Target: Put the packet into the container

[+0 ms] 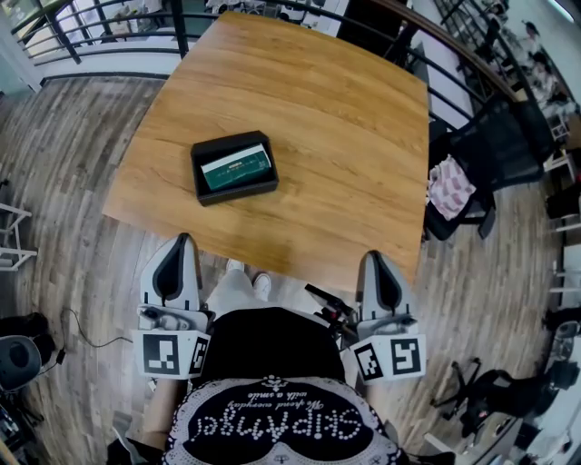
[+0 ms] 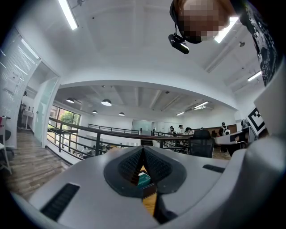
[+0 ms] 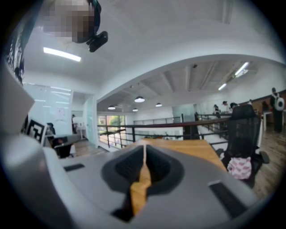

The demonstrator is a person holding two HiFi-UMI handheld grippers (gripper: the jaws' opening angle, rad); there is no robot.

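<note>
A black container (image 1: 207, 185) sits on the wooden table (image 1: 318, 109), left of centre, and a green packet (image 1: 236, 166) lies flat inside it. My left gripper (image 1: 184, 240) and right gripper (image 1: 373, 258) are held side by side close to the person's body, short of the table's near edge, both pointing at the table. Both are shut with nothing between their jaws. In the left gripper view the left gripper (image 2: 143, 153) shows a sliver of the green packet (image 2: 144, 180) through the slit below its pads. The right gripper (image 3: 144, 154) faces bare tabletop (image 3: 178, 147).
A black office chair (image 1: 495, 150) with a pink cloth (image 1: 449, 188) on it stands at the table's right side; the chair (image 3: 243, 134) also shows in the right gripper view. A dark railing (image 1: 109, 18) runs behind the table. Cables and gear lie on the wooden floor at the left (image 1: 27, 350).
</note>
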